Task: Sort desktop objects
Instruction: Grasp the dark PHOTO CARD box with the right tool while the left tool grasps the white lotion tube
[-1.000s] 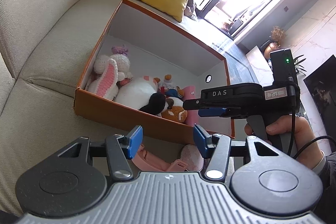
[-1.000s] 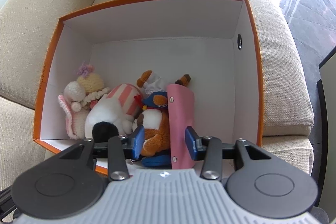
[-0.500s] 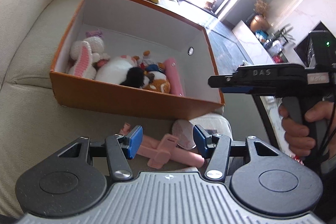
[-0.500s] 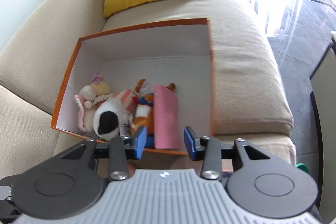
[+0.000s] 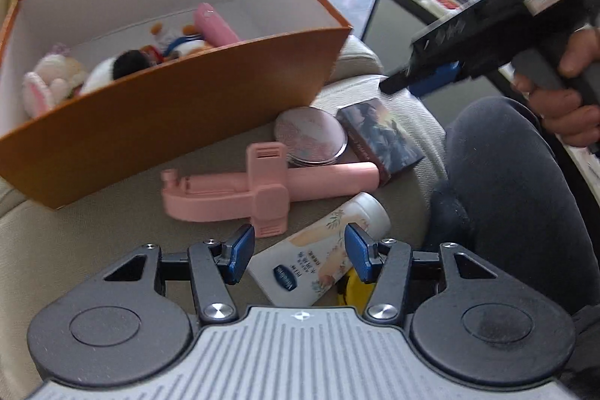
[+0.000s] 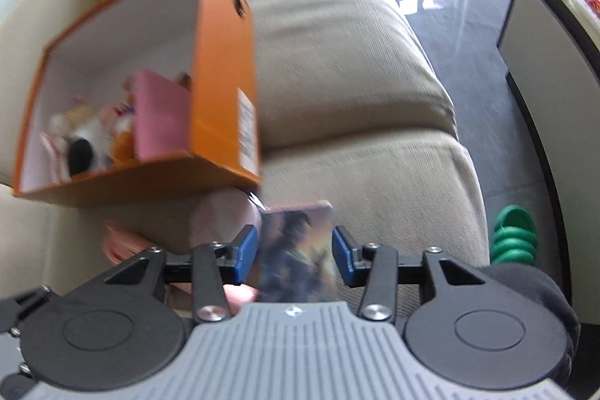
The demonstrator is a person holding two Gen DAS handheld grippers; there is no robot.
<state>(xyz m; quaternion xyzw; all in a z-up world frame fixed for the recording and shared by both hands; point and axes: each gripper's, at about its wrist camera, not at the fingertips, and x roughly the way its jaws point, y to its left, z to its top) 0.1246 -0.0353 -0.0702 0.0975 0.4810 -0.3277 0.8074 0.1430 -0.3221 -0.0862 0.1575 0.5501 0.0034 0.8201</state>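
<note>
My job is to put the little things on the sofa (image 6: 337, 70) into the orange box (image 5: 176, 100), and some soft toys and a pink case are in it already. My left tongs (image 5: 298, 259) are partly open with nothing pinched, and they hang over the white tube (image 5: 318, 250), which lies just in front of them. The tube runs slanted, with its cap end pointing up and to the right, so its long side goes across my tongs at a tilt, not straight between them. I think I need to turn my wrist a bit so the two pads meet its sides. My right tongs (image 6: 296, 255) have just been opening a little, and the picture card box (image 6: 298, 250) sits between the blue pads with small gaps on each side, so it is not squeezed. In the left view that card box (image 5: 378, 134) lies flat on the sofa, touching the round pink mirror (image 5: 311, 137) and the end of the long pink stick (image 5: 262, 182). My right hand is nearer to the card box and my left hand is nearer to the tube. The orange box is up and to the left of both.
</note>
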